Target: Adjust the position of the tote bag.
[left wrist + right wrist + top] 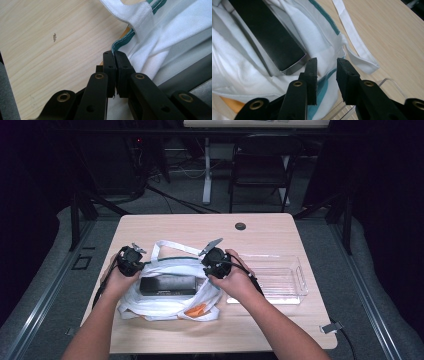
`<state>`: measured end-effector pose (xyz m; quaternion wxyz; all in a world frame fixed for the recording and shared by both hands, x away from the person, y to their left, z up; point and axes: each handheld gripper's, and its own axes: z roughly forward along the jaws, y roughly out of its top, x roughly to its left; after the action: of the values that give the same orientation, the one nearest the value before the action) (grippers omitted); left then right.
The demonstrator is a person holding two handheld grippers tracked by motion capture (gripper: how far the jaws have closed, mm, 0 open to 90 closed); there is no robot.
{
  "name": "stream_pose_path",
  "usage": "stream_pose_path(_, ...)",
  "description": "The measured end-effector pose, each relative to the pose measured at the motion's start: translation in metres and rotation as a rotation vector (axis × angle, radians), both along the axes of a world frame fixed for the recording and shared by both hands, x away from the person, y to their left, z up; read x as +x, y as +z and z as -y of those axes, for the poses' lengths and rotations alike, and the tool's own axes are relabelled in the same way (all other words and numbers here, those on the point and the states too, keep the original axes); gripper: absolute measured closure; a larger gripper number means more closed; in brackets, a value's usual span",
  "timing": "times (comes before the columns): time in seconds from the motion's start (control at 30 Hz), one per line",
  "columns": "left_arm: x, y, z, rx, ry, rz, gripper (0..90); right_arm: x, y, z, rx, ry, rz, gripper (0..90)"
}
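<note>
From above I see a white cloth bag (167,292) lying near the table's (200,227) front edge, left of centre, its mouth spread. A black box (167,285) sits inside it, and something orange (196,310) peeks out at the bag's front. My left gripper (129,261) is at the bag's left rim, my right gripper (216,262) at its right rim. A clear plastic tray (280,277) rests just right of the bag.
</note>
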<state>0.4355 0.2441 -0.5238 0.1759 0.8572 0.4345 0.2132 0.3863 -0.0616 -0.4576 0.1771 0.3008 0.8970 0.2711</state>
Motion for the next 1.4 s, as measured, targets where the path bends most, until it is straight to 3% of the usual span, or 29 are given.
stream_pose_path(0.4, -0.001, 0.0, 0.0, -0.002, 0.0, 0.001, 88.1, -0.012, -0.007, 0.006, 0.028, 0.007, -0.009, 71.9)
stream_pose_path(0.53, -0.001, 0.0, 0.0, -0.002, 0.0, 0.002, 88.2, -0.014, -0.01, 0.009, 0.039, 0.004, -0.019, 78.9)
stream_pose_path(0.83, -0.001, 0.0, 0.0, -0.001, -0.002, 0.003, 88.2, -0.017, -0.02, 0.012, 0.023, 0.007, -0.032, 88.9)
stream_pose_path(1.07, -0.001, 0.0, 0.0, -0.003, -0.005, 0.003, 88.1, -0.02, -0.027, 0.014, -0.009, 0.013, -0.035, 89.8)
stream_pose_path(1.4, -0.002, 0.0, -0.001, -0.011, -0.01, 0.003, 88.0, -0.022, -0.035, 0.015, -0.001, 0.009, -0.038, 89.9)
